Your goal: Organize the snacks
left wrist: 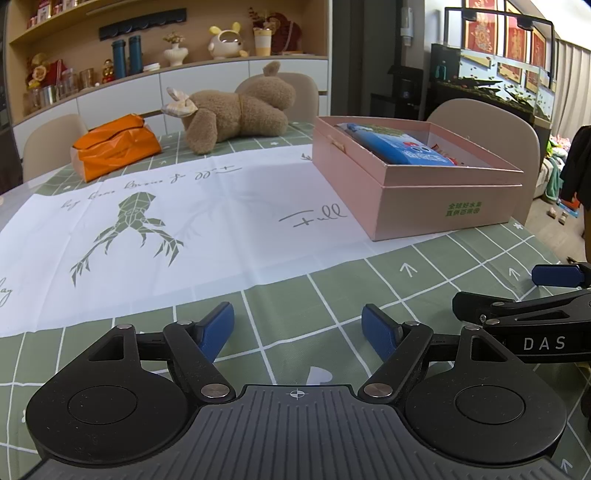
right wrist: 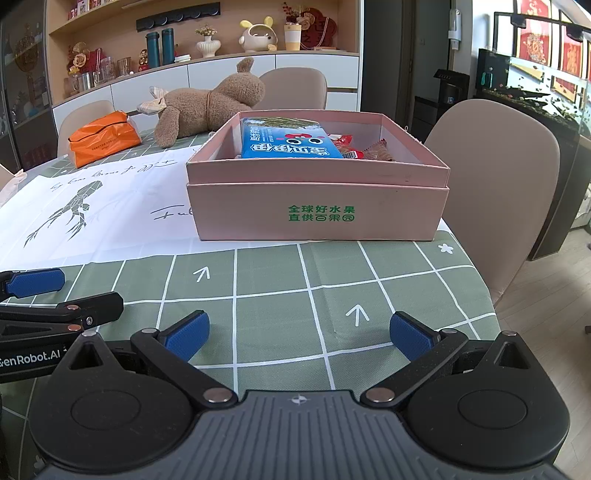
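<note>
room: wall shelving [right wrist: 207,33] behind the table holds flasks, a vase and figurines; white cabinets sit below it. a fish tank [left wrist: 495,85] stands off to the right of the table. beige chairs [right wrist: 495,177] ring the table edge.

surface: table under a green grid tablecloth [right wrist: 273,273] with white arrows. a white printed cloth [left wrist: 177,225] lies over it, left of the pink box, and runs under the box's left part.

pink box [right wrist: 317,206]: open-topped, green lettering on its front wall, resting on the table ahead of both grippers. inside it, a blue snack packet [right wrist: 288,142] lies flat toward the left; small red-wrapped snacks [right wrist: 364,149] sit just right of the packet, touching it.

beyond the box, to its left: a brown plush toy [left wrist: 240,110] lying on its side; further left, an orange bag [left wrist: 114,146].

left gripper [left wrist: 297,332]: blue pads spread wide, holding nothing, low over the green cloth, well short of the box.
right gripper [right wrist: 299,332]: pads likewise spread, nothing between them, directly in front of the box, well apart from it.
</note>
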### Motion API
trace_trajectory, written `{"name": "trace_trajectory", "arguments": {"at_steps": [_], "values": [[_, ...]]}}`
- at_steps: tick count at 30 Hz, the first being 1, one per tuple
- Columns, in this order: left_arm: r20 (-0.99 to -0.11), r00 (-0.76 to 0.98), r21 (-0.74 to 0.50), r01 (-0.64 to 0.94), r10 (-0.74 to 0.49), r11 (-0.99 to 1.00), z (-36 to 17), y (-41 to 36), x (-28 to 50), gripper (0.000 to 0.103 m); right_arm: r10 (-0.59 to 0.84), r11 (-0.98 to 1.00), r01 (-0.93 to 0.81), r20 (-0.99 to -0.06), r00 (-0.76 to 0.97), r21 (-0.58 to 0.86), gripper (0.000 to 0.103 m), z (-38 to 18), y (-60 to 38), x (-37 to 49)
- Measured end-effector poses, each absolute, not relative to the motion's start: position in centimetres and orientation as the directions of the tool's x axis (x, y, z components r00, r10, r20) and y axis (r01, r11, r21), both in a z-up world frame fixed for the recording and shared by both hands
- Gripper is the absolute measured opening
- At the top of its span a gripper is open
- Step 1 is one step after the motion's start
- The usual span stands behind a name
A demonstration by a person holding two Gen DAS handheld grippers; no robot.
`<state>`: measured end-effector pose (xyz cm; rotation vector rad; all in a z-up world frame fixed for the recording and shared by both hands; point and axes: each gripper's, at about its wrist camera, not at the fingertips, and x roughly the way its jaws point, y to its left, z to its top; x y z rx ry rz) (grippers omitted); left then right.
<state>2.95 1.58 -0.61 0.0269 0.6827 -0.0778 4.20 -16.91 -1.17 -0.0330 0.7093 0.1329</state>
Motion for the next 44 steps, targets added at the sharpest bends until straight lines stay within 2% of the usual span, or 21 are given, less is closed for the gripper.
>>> {"name": "trace_trajectory", "arguments": {"at_steps": [40,44], "values": [[-0.631,0.773,0.000,0.081,-0.063,0.997,-0.63,1.55,2.93,0.081,0.111,0.991,-0.133,-0.651,0.751,0.015,0.103,-1.16,-16.97,4.19],[-0.629,0.774,-0.004,0.092,-0.074,0.996,-0.55,1.60,2.95,0.078,0.111,0.991,-0.133,-0.651,0.751,0.015,0.103,-1.16,-16.95,4.19]]}}
